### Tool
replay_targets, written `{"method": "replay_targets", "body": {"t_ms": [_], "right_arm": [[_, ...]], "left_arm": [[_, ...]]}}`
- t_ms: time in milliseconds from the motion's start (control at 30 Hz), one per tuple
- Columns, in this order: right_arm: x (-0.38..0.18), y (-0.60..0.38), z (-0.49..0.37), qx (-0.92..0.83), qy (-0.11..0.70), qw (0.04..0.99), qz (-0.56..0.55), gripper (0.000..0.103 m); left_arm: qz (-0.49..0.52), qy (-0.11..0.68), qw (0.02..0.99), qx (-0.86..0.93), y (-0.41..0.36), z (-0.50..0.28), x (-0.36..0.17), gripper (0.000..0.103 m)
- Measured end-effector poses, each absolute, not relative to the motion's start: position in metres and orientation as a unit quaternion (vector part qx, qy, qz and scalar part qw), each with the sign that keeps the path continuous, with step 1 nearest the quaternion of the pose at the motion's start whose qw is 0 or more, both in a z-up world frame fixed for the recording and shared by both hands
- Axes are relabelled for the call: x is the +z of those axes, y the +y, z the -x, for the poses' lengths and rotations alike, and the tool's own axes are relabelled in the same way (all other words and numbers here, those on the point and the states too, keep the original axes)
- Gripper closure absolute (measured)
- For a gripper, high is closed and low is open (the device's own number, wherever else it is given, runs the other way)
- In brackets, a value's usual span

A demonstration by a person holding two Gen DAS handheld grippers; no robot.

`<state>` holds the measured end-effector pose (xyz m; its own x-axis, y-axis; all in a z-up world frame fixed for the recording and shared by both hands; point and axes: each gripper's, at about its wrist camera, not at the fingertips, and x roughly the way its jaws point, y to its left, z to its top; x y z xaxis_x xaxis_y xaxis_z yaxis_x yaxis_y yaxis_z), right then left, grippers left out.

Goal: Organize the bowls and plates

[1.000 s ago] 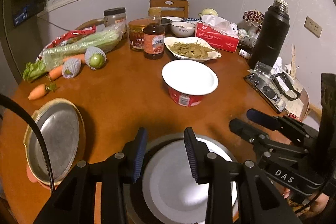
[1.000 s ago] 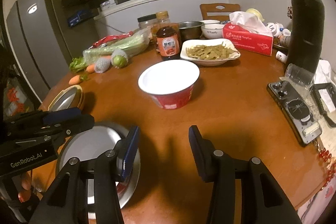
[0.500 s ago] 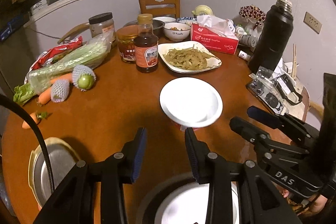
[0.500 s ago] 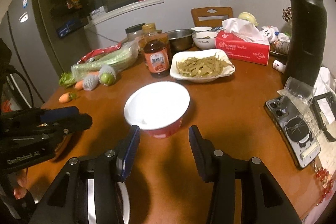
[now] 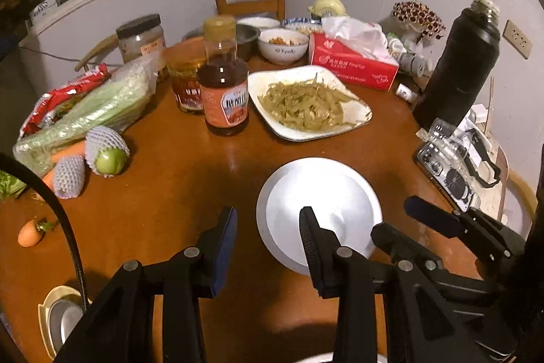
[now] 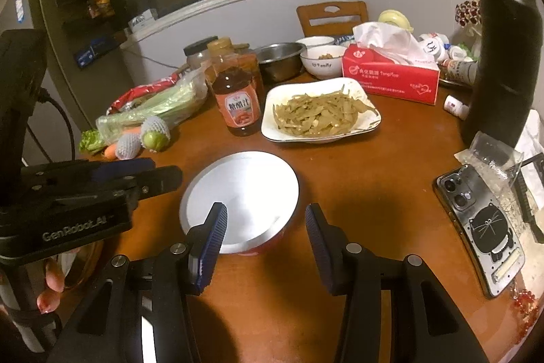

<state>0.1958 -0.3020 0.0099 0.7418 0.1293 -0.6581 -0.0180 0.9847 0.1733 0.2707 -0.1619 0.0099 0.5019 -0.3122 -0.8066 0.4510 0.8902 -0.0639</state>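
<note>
**Both grippers over the white instant-noodle bowl, near edge of the bench.**

Your right gripper [image 6: 263,228] is the nearer one: the red-sided, white-lined instant-noodle bowl [image 6: 241,193] stands upright directly ahead of it, with the bowl's near rim lying between the jaws, the left finger over the inside and the right finger clear of the wall. Your left gripper [image 5: 267,232] sits to the bowl's left, so that only its right finger overlaps the rim in the left wrist view. Both sets of jaws stand partly apart and hold nothing. The bowl is round, so no axis matters; what counts is straddling the rim. Beyond it, toward the bench's [image 6: 374,179] far edge, lie the plate of cooked greens [image 6: 319,114] and the sauce bottle [image 6: 236,94], well apart from the bowl.
</note>
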Motion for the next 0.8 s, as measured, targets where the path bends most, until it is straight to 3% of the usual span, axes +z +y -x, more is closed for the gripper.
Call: {"method": "replay_targets", "body": {"t_ms": [233, 800], "right_arm": [[-0.005, -0.302, -0.211, 0.042, 0.374, 0.923, -0.079, 0.053], [-0.026, -0.297, -0.224, 0.047, 0.380, 0.922, -0.062, 0.054]], "left_arm": [[-0.063, 0.495, 0.836, -0.227, -0.155, -0.293, -0.012, 0.065], [-0.087, 0.513, 0.821, -0.235, -0.171, -0.300, -0.042, 0.065]]}}
